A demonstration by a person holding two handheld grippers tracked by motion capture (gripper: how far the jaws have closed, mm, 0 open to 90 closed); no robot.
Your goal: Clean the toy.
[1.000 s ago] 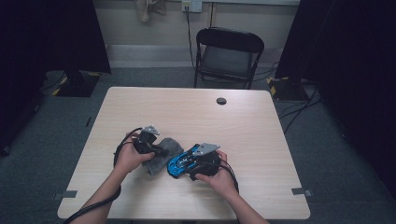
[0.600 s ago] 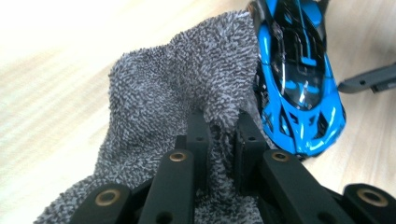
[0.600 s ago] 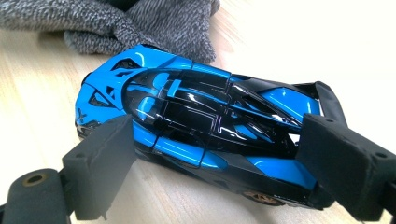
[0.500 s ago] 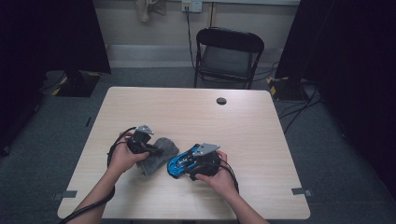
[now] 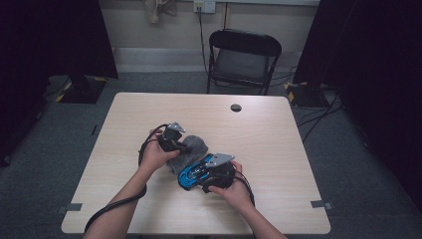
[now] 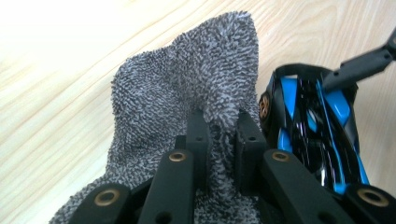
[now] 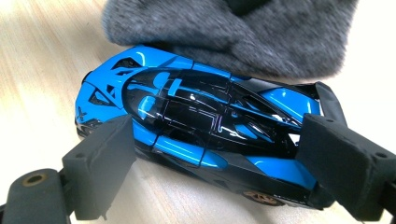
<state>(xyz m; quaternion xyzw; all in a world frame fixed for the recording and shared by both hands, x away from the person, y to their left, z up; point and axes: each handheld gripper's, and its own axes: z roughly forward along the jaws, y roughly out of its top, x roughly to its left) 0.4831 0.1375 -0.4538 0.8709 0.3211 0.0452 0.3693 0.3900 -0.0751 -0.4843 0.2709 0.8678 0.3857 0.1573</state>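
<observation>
Jaws of the left gripper (image 6: 219, 135) pinch a fold of the grey cloth (image 6: 187, 93), which lies on the table (image 5: 278, 129) against the blue toy car (image 7: 201, 116). The right gripper (image 7: 215, 172) clamps that car from both sides, wide apart.

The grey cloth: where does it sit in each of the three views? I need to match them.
High view: cloth at table centre, left of the blue car.
Left gripper view: centre, pinched between the left gripper jaws.
Right gripper view: top edge, behind the car.
Shared landmark: the blue car, touching the cloth.
</observation>
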